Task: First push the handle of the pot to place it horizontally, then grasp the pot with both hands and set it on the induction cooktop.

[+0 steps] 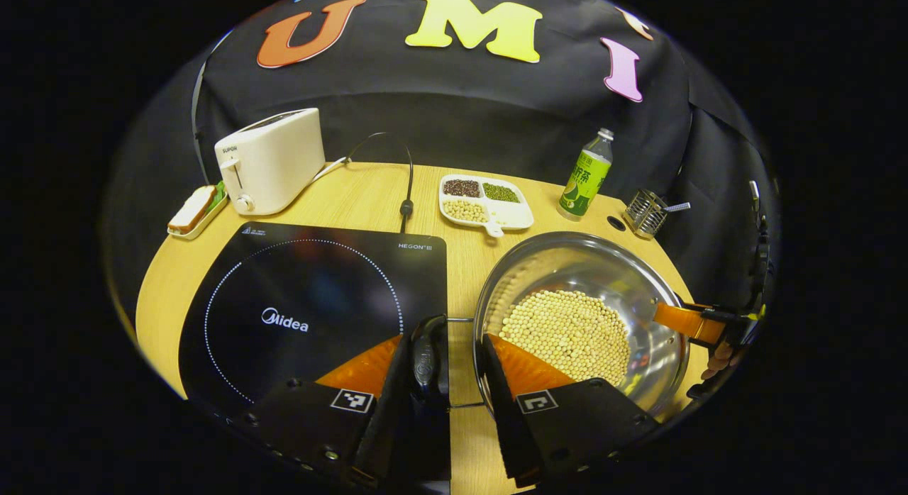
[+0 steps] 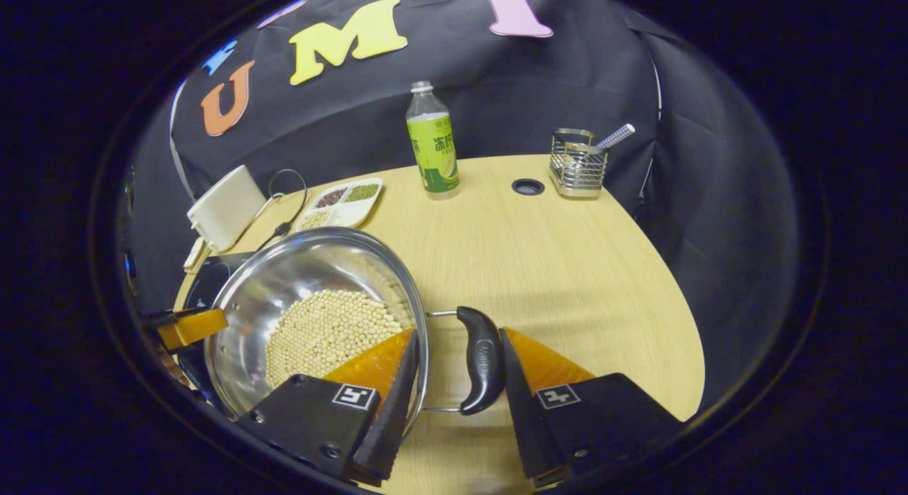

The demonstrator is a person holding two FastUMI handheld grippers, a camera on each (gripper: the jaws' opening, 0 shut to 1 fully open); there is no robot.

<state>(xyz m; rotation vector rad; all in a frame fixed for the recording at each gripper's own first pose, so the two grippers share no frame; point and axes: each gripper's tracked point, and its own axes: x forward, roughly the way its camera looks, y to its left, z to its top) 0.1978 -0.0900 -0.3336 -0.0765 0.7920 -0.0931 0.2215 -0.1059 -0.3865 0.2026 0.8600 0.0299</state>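
Steel, shiny and round, one pot (image 1: pixel 631 268) sits on the wooden table (image 1: pixel 340 197) just right of the single black induction cooktop (image 1: pixel 298 303), not on it. Pale round beans (image 1: pixel 567 332) cover its bottom. It has two dark handles, one on each side, each on a pair of wire arms and lying level.

In the left gripper view, the left gripper (image 1: pixel 457 360) straddles the handle (image 1: pixel 428 357) nearest the cooktop: one finger lies over the cooktop's glass against the handle's outer side, the other reaches over the rim into the pot. The jaws stand part open; the outer finger touches the handle, while a small gap shows between the handle and the inner finger. Across the pot, a hand (image 1: pixel 720 357) holds the other gripper at the far rim.

In the right gripper view, the right gripper (image 2: pixel 457 360) brackets the opposite handle (image 2: pixel 481 367) the same way, one finger inside the pot over the beans, one outside over bare table beside the handle. Its jaws are also part open, with a gap between handle and inner finger.

Farther back stand one white toaster (image 1: pixel 273 162) with its cord (image 1: pixel 397 169), one small tray (image 1: pixel 195 210) beside it, one white dish (image 1: pixel 486 204) with four compartments, three of them filled with grains, one green-labelled bottle (image 1: pixel 587 176), and one wire holder (image 1: pixel 645 213) with a single utensil.
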